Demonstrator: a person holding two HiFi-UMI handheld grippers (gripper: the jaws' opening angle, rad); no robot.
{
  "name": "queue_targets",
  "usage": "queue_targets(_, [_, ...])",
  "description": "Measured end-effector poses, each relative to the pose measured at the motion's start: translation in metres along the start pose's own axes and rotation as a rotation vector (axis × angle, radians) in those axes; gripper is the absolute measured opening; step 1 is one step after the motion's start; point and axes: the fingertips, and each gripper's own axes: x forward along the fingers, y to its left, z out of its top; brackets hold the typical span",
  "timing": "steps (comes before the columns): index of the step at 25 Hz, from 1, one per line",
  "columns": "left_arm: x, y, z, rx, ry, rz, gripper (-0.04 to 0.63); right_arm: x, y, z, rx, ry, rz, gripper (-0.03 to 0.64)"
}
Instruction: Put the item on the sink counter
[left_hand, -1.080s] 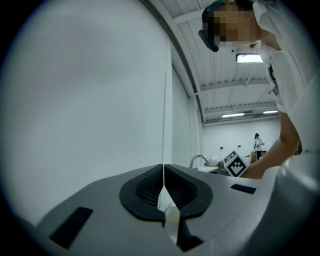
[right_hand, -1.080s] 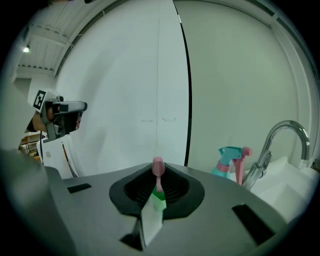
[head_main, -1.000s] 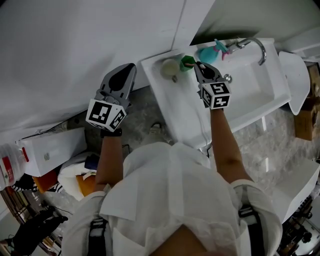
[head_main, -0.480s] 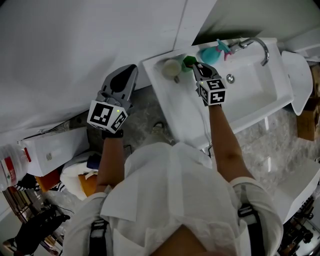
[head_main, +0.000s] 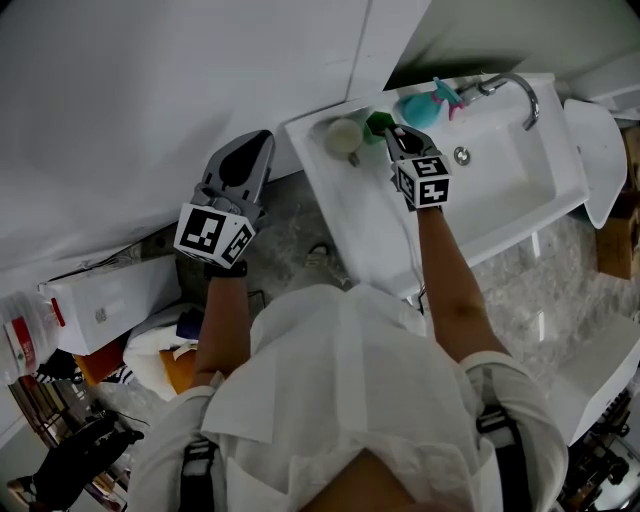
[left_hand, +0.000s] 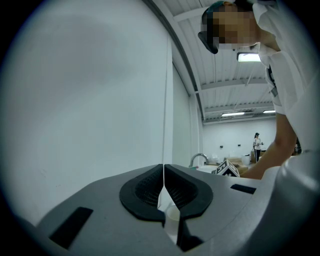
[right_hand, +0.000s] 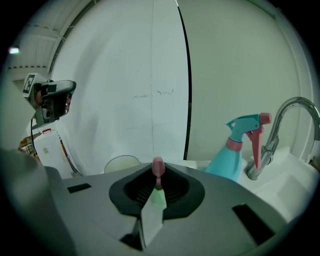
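Note:
My right gripper (head_main: 389, 129) is shut on a small green item (head_main: 377, 122) with a pink tip (right_hand: 158, 166), held over the back left of the white sink counter (head_main: 345, 205). In the right gripper view the pink tip pokes up from between the jaws of the right gripper (right_hand: 158, 181), and the pale green body lies between them. Whether the item touches the counter is hidden. My left gripper (head_main: 260, 138) hangs left of the sink near the wall, shut and empty. In its own view the left gripper (left_hand: 163, 175) has its jaws meeting.
A pale round cup (head_main: 342, 134) stands just left of the item, also visible as the cup (right_hand: 122, 162). A teal spray bottle (head_main: 415, 106) and chrome faucet (head_main: 512, 88) stand to the right. A white box (head_main: 95, 298) and clutter lie on the floor at lower left.
My right gripper moved slightly toward the back left of the counter with the green item, then held still. The left gripper barely moved.

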Motion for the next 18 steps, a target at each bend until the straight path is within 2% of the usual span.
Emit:
queue_targets(8, [0.002, -0.002, 0.002, 0.000, -0.005, -0.007, 0.019, -0.002, 0.001, 0.001, 0.014, -0.003, 0.005, 0.028])
queue_targets(11, [0.003, -0.003, 0.004, 0.000, -0.010, -0.011, 0.020, -0.005, 0.000, 0.002, 0.016, -0.007, 0.002, 0.052])
queue_targets(18, [0.003, -0.003, 0.008, 0.008, -0.020, -0.017, 0.020, -0.018, -0.006, 0.012, 0.027, -0.050, -0.023, 0.054])
